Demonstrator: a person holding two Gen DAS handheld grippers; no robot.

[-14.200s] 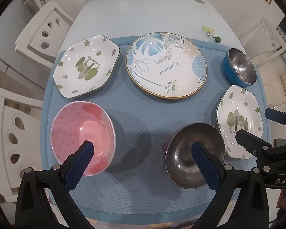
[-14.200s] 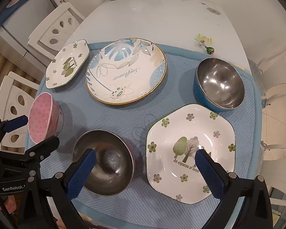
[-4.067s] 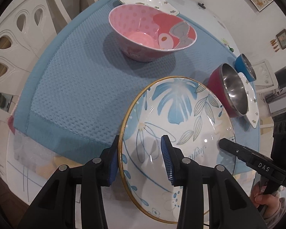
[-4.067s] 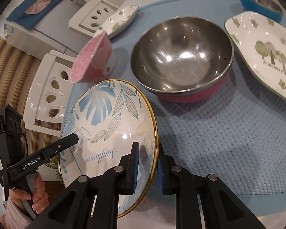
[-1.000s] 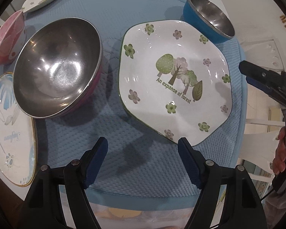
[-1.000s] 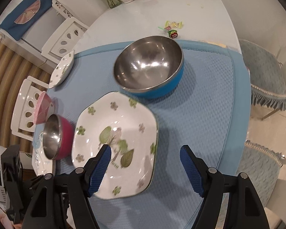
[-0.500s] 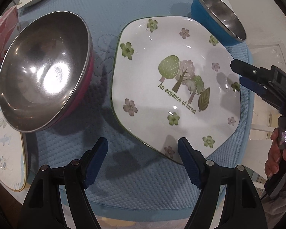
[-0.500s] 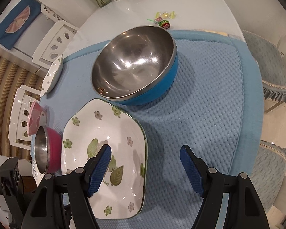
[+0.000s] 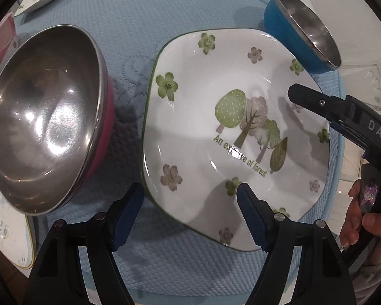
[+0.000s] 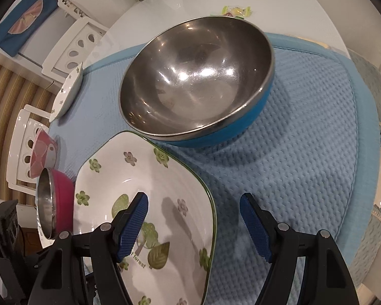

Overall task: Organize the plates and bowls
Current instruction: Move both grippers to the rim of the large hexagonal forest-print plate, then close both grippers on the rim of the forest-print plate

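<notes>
A white hexagonal plate [image 9: 241, 127] with green trees and flowers lies on the blue mat [image 9: 180, 17]. My left gripper [image 9: 189, 198] is open low over the plate's near left edge, which lies between its jaws without touching the pads. In the right wrist view the same plate [image 10: 149, 190] has its right rim between the jaws of my right gripper [image 10: 194, 213]. Those jaws are opening and do not press on it. One of the right gripper's fingers [image 9: 317, 103] reaches over the plate's far right side.
A steel bowl with a red outside [image 9: 45, 117] sits just left of the plate, and a blue steel bowl [image 10: 195, 81] touches its far corner. A round floral plate [image 9: 7, 228], a pink bowl [image 10: 42, 152] and a second hexagonal plate [image 10: 68, 94] lie further left. White chairs [image 10: 73, 45] flank the table.
Both grippers have sunk toward the hexagonal plate, which looks larger in both views. The right gripper has moved in over the plate's right side. Its rim now lies between the right jaws.
</notes>
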